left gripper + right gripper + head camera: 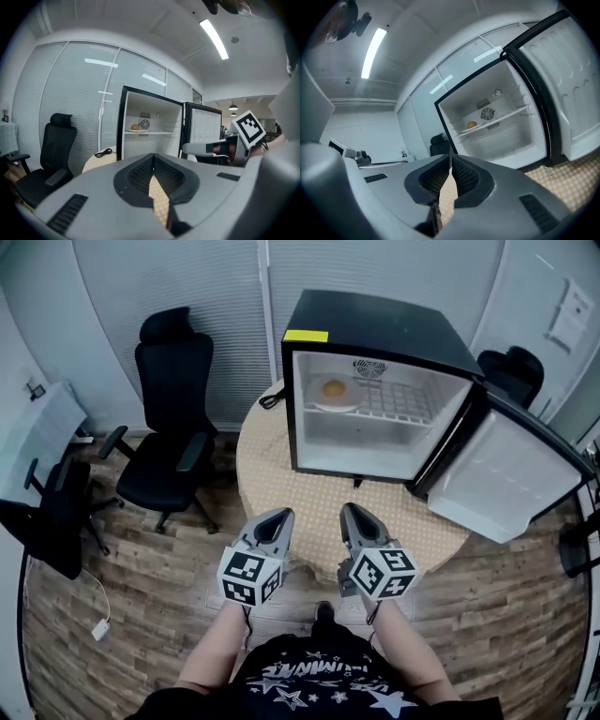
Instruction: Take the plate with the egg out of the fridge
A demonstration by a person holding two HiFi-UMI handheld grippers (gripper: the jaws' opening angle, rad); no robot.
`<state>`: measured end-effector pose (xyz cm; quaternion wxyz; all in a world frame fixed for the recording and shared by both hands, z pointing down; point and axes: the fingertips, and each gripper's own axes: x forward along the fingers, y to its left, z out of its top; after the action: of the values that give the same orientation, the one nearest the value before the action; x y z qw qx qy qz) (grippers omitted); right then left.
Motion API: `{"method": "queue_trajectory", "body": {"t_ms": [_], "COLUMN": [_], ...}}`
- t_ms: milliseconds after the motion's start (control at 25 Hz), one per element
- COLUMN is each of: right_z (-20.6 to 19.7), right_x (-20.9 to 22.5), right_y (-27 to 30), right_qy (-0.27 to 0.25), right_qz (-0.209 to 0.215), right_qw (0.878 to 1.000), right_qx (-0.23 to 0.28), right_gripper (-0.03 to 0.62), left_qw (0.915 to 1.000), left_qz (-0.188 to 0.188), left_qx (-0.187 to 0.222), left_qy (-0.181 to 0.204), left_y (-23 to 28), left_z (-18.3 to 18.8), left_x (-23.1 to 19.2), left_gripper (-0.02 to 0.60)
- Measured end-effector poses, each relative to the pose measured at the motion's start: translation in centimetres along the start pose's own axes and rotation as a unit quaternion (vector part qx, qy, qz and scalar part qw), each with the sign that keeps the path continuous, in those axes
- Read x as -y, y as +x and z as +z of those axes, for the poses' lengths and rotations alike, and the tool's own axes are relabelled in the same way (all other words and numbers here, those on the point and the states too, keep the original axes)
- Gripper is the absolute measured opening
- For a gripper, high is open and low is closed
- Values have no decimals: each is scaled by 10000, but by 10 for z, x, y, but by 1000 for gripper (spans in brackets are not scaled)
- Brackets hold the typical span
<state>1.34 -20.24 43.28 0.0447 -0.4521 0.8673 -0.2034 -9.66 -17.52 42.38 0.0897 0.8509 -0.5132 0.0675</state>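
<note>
A small black fridge (375, 324) stands on a round table with its door (506, 479) swung wide to the right. On its wire shelf (394, 404), at the left, a white plate (336, 404) carries a brown egg (334, 388). The egg (135, 127) also shows in the left gripper view, and the egg (472, 124) in the right gripper view. My left gripper (277, 517) and right gripper (353, 512) hover side by side over the table's near edge, well short of the fridge. Both point at it, jaws shut, tips touching, nothing held. The right gripper's marker cube (248, 129) shows in the left gripper view.
The round table (272, 474) has a checked yellow cloth, and a black cable (272, 397) lies left of the fridge. A black office chair (173, 418) stands to the left, another chair (56, 512) nearer the wall. The person's legs are below the grippers.
</note>
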Motion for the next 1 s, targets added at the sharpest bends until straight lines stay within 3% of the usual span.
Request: {"method": "queue_trajectory", "body": {"t_ms": [240, 480, 600, 800, 1000], "right_z": [15, 28, 33, 35, 35], "right_x": [20, 29, 27, 32, 41], "right_y": [39, 70, 80, 99, 119], "right_qy": [-120, 197, 3, -10, 27], "right_qz": [327, 695, 820, 844, 544], "right_qw": [9992, 9971, 9963, 9959, 9976], "right_qx": [-182, -219, -254, -321, -418], "right_gripper": [31, 31, 32, 31, 32], "left_qw": [9995, 9978, 9970, 9964, 9980], "left_qz": [308, 645, 773, 843, 630], "left_qx": [77, 12, 50, 38, -14], "left_qy": [40, 167, 79, -17, -107], "left_y": [39, 69, 76, 85, 102], "left_z": [13, 17, 19, 21, 20], "left_x": [-14, -29, -34, -47, -67], "left_gripper": [8, 8, 8, 8, 8]}}
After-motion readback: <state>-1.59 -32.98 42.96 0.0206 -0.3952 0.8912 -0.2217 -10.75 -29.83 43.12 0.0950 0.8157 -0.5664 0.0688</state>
